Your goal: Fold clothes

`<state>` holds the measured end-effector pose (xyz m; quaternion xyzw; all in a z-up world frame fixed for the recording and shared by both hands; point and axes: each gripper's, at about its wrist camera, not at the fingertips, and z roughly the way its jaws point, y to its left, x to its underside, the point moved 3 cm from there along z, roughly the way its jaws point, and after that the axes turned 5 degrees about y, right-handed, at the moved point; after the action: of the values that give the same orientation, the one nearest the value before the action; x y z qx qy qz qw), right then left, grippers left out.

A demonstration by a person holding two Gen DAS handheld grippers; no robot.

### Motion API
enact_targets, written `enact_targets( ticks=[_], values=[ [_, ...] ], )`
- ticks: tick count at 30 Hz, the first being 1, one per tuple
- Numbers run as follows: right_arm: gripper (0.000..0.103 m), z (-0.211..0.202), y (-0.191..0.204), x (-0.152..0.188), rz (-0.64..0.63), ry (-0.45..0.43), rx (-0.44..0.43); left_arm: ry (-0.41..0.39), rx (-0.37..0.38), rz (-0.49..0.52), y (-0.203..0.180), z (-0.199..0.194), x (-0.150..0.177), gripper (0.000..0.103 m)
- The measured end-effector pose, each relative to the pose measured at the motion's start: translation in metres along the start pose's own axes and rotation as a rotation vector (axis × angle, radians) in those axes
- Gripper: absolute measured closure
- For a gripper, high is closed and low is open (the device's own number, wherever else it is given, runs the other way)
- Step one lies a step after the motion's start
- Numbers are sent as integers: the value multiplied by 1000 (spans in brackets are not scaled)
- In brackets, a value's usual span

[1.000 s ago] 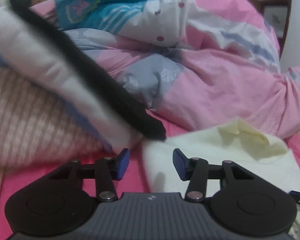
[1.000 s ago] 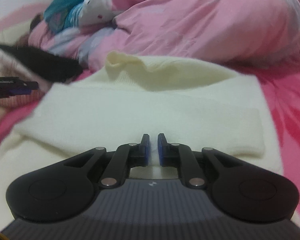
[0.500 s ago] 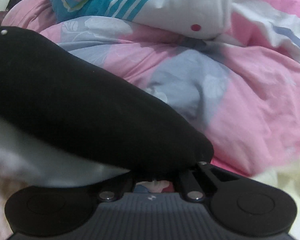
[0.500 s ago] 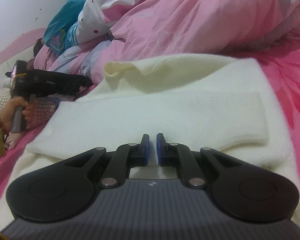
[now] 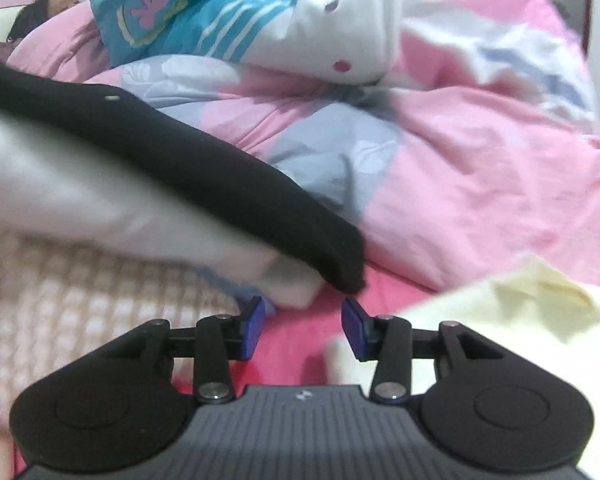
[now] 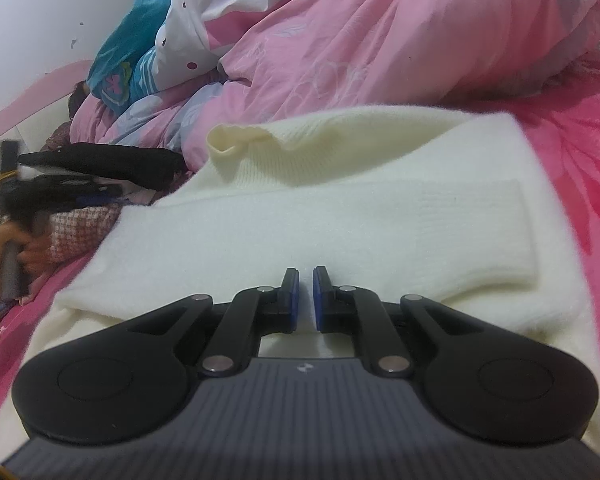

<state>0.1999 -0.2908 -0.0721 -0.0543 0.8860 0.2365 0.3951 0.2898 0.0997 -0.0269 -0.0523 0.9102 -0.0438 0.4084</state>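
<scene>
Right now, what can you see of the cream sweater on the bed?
The cream sweater is soft, fuzzy knit, partly folded, with one ribbed sleeve laid across its body and the collar opening standing up at the far end. It lies flat on the pink bedsheet, beside the pink duvet. The right gripper is shut, apparently on its near edge.

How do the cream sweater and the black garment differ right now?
The cream sweater lies spread and partly folded on the bed; the black garment sits atop a stack at the side. The right gripper, shut, hovers at the sweater; the left gripper, jaws opening and empty, sits before the black garment. Both are soft clothing.
</scene>
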Motion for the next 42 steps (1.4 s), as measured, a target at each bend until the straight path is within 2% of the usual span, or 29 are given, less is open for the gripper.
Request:
enact_targets(
  ticks=[3,8,10,15,18,24,27,30,33,35,37,42],
  values=[
    [98,0,0,0,-1,-2,3,23,13,14,-4,-11,16,58],
    [98,-2,1,2,-3,-5,6,63,-26,45,-11,8,35,62],
    [98,-2,1,2,-3,-7,6,53,-36,63,-15,14,41,63],
    [98,-2,-1,2,10,-7,-6,-1,-87,187,-34,22,46,70],
    [98,-2,-3,1,21,-7,-16,-1,-86,203,-38,33,41,70],
    [98,-2,-4,1,29,-8,-24,32,-67,143,-35,59,23,68],
    [98,-2,-5,1,35,-8,-29,64,-20,26,-22,73,13,64],
    [98,-1,-6,1,39,-11,-33,67,5,-79,-7,74,1,68],
    [98,-1,-7,1,46,-12,-39,31,13,-138,5,55,-6,68],
    [98,-1,-7,2,49,-12,-42,4,20,-97,5,34,-6,68],
    [98,-1,-7,2,49,-13,-42,-9,18,-8,-1,12,2,68],
    [98,-1,-7,2,49,-14,-42,-7,37,230,-27,-37,48,68]
  ],
)
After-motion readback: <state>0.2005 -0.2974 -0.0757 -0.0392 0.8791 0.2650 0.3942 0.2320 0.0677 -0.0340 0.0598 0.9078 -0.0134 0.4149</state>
